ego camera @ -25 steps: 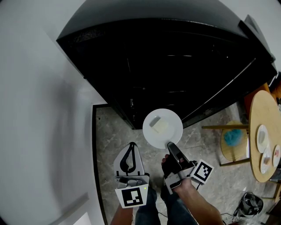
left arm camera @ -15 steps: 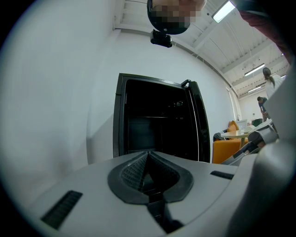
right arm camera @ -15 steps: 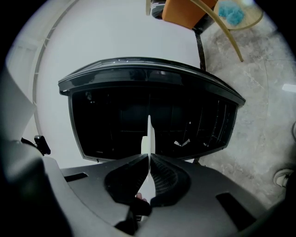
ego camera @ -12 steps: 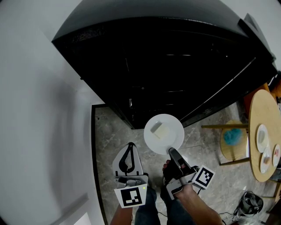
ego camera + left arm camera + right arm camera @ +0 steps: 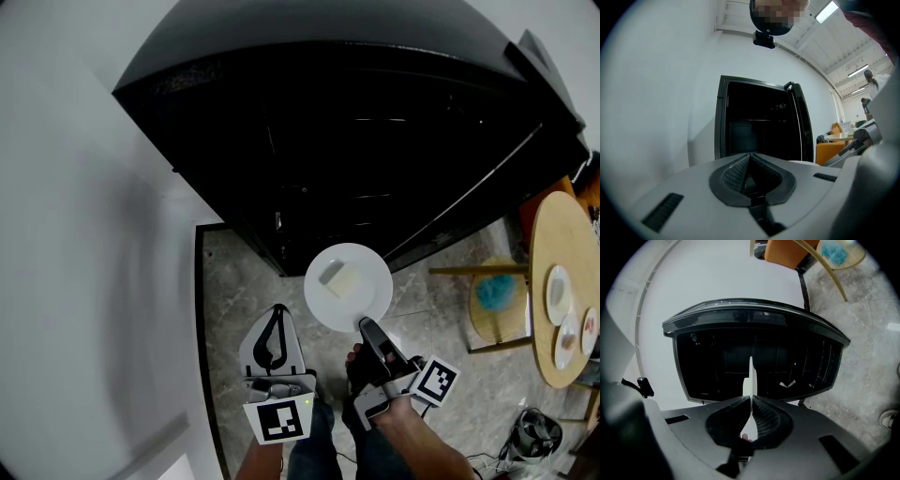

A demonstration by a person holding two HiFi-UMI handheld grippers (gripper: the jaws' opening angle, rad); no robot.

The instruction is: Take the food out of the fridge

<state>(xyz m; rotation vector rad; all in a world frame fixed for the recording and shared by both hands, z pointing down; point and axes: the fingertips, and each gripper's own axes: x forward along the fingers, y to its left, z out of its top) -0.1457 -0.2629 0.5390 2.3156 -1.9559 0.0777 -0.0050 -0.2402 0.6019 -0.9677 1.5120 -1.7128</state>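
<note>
The right gripper (image 5: 364, 325) has its jaws clamped on the near rim of a white plate (image 5: 371, 302), seen edge-on in the right gripper view (image 5: 751, 380); a pale block of food (image 5: 340, 275) lies on it, outside the fridge (image 5: 375, 141); the fridge gapes dark just beyond, its door (image 5: 506, 187) swung right; the left gripper (image 5: 278, 311) hangs beside, jaws closed on nothing; a stool (image 5: 492, 323) stands before a round wooden table (image 5: 548, 234) bearing dishes (image 5: 560, 295); a wall (image 5: 84, 281) flanks the left.
</note>
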